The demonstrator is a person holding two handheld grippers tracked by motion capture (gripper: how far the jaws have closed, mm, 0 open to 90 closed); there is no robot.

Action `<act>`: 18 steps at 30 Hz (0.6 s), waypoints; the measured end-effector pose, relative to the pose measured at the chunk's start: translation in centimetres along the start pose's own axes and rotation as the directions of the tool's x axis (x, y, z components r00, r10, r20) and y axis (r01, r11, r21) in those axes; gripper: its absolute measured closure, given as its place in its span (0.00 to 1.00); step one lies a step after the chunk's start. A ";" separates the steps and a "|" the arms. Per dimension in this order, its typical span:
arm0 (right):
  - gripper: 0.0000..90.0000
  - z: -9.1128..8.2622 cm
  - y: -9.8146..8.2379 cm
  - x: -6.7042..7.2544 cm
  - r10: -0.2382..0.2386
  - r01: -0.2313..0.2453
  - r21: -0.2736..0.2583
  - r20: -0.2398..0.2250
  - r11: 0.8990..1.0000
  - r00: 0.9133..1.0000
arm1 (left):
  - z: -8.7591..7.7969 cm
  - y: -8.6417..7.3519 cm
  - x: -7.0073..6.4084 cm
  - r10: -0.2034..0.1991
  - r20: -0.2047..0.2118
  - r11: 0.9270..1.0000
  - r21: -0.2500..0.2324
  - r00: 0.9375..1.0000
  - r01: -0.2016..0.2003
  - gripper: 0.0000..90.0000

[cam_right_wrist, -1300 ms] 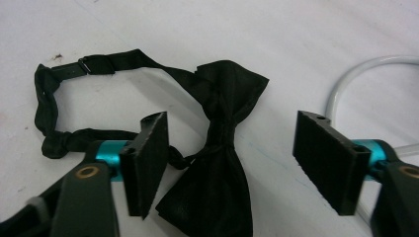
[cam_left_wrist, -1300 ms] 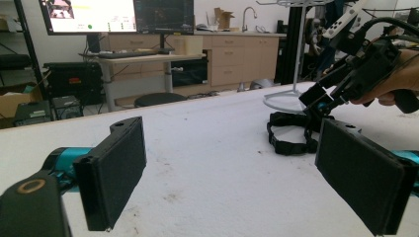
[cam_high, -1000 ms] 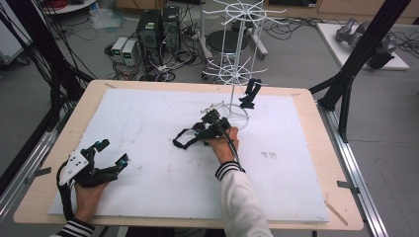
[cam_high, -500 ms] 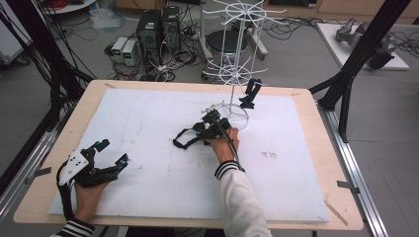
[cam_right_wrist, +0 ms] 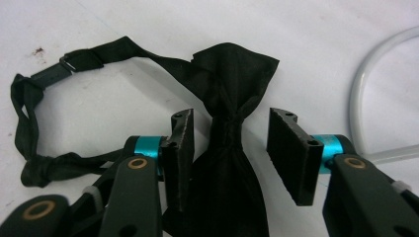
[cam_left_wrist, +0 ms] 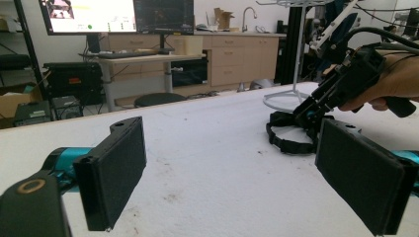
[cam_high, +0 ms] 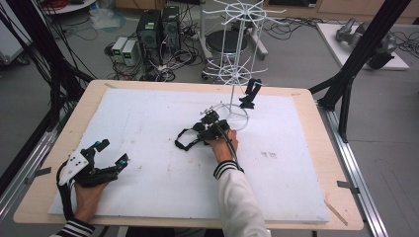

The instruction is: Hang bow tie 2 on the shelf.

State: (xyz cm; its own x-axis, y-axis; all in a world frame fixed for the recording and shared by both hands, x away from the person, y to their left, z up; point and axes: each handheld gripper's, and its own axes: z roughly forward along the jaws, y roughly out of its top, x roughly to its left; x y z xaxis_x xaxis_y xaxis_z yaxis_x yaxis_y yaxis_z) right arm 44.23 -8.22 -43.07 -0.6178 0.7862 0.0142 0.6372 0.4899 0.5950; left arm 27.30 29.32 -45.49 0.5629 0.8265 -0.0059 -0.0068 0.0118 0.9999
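Observation:
A black bow tie (cam_right_wrist: 227,98) with its strap loop (cam_high: 185,140) lies flat on the white table cover (cam_high: 148,123). My right gripper (cam_right_wrist: 230,123) points down over it, one jaw on each side of the tie's knot. The jaws have just been closing around the knot, but a gap still shows on the right side, so the gripper is open. From the left gripper view I see the right gripper (cam_left_wrist: 316,106) held by a hand above the tie (cam_left_wrist: 291,133). My left gripper (cam_high: 112,152) rests near the table's front left, open and empty (cam_left_wrist: 230,163).
A white wire display rack (cam_high: 237,59) stands at the back of the table, its ring base (cam_right_wrist: 358,98) just right of the tie. Another black bow tie (cam_high: 250,94) hangs on the rack. Computers and cables lie on the floor beyond the table.

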 end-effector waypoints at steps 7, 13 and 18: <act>0.76 -0.2 0.0 -0.1 0.009 -0.009 0.008 -0.006 1.000 1.000 | 0.0 0.0 0.0 -0.001 0.000 1.000 -0.001 1.000 0.001 0.14; 0.84 -0.2 0.1 0.2 -0.018 0.018 0.016 0.003 1.000 1.000 | 0.0 0.0 0.0 -0.001 0.002 1.000 -0.001 1.000 0.001 0.14; 0.85 -0.2 0.1 0.3 -0.035 0.035 0.017 0.005 0.999 0.999 | 0.0 0.0 0.0 0.000 0.001 1.000 -0.001 1.000 0.000 0.14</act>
State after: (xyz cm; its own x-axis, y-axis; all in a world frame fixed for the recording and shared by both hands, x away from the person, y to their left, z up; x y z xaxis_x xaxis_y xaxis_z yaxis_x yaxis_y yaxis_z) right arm 44.04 -8.03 -42.79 -0.6374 0.7705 -0.0104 0.6233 0.5234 0.5810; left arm 27.30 29.34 -45.49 0.5636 0.8260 -0.0058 -0.0080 0.0125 0.9999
